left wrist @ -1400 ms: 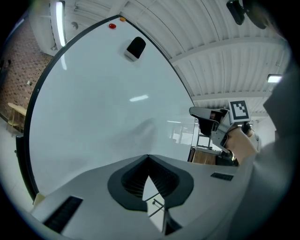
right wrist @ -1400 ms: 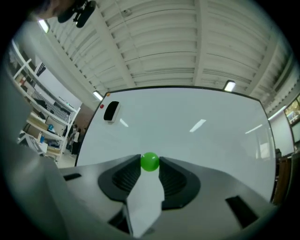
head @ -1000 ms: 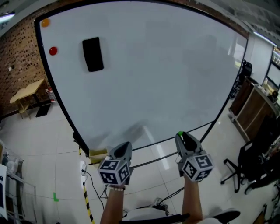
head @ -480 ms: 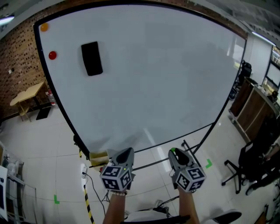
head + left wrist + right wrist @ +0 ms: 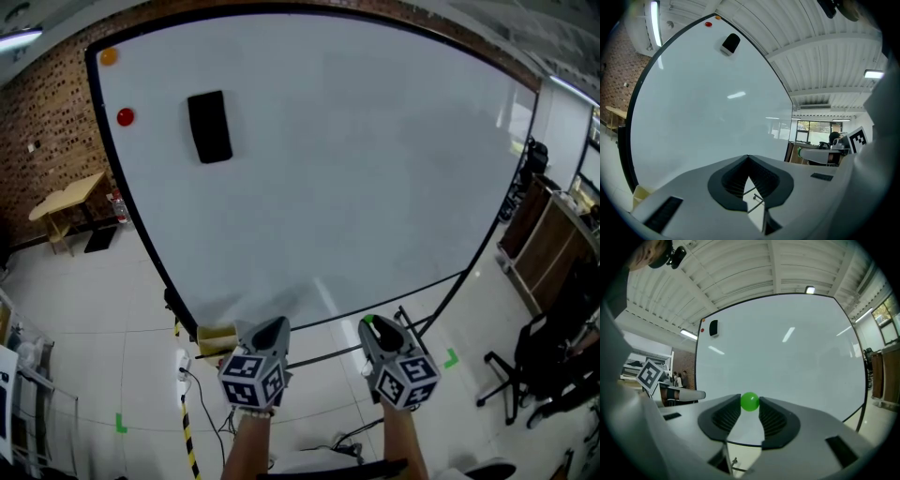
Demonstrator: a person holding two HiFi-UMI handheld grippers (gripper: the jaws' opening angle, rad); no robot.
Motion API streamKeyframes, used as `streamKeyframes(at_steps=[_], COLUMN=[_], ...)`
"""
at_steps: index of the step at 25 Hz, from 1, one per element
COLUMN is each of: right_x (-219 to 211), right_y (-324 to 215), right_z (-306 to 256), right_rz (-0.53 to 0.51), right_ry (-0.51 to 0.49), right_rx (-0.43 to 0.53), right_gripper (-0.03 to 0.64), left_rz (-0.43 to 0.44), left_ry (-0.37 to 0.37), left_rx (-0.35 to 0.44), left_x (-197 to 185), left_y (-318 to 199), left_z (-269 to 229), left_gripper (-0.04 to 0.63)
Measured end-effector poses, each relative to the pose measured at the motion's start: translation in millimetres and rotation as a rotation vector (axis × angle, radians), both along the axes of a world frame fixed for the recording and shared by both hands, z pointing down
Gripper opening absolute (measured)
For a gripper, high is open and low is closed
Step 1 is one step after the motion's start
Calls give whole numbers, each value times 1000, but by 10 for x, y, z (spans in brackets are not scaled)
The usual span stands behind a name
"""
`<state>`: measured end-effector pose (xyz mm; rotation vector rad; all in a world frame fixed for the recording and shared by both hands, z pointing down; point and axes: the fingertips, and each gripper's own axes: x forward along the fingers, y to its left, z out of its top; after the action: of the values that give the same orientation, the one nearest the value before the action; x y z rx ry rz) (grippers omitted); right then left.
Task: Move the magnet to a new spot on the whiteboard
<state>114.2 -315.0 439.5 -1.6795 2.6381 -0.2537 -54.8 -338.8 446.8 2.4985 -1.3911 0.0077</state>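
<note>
Head view: the right gripper [image 5: 372, 324], pinching a small round green magnet [image 5: 750, 401], has dipped below the bottom edge of the big white whiteboard [image 5: 356, 169], magnet still unplaced; the left gripper [image 5: 272, 328] is closed, empty.

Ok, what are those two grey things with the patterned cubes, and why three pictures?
They are grabbing tools that a person carries. The head view comes from a camera on the person's head, looking at a whiteboard. The other two come from cameras riding on each tool. The right tool pinches a green magnet at its tips. The left tool is shut and empty. Near the board's top left corner sit a red magnet, an orange magnet and a black block, likely an eraser.
</note>
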Motion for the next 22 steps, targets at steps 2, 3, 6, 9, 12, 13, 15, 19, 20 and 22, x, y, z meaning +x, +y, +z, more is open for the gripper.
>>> streamKeyframes(at_steps=[2,3,6,9,12,13,15,19,20,22], right_x=[-18,-23,-34,-16,54,83,148,261,279,309], right_y=[-9,-15,-41,-60,-85,-96,-130,-253,-281,-321], right_z=[-6,-5,-2,-3,-4,-13,-70,-279,-329,-426], right_rz=[-7,-9,-13,-9,-1,4,15,37,39,42], right_ry=[-1,-1,1,4,9,12,22,38,40,43], right_rx=[1,1,-1,-4,-2,0,14,66,78,99], right_gripper=[132,132,132,132,132,132,132,132,132,132], left_rz=[0,1,6,3,-8,-8,-6,-4,-5,-7], left_ry=[-1,1,9,21,22,23,24,20,19,17], left_rx=[5,7,2,-6,-8,-9,-10,-14,-15,-18], left_x=[8,14,26,19,27,33,45,48,47,45], left_y=[-4,-9,-38,-56,-62,-60,-56,-63,-58,-45], left_z=[-15,-20,-16,-24,-34,-35,-37,-38,-39,-33], left_gripper=[-2,-2,-2,-2,-2,-2,-2,-2,-2,-2])
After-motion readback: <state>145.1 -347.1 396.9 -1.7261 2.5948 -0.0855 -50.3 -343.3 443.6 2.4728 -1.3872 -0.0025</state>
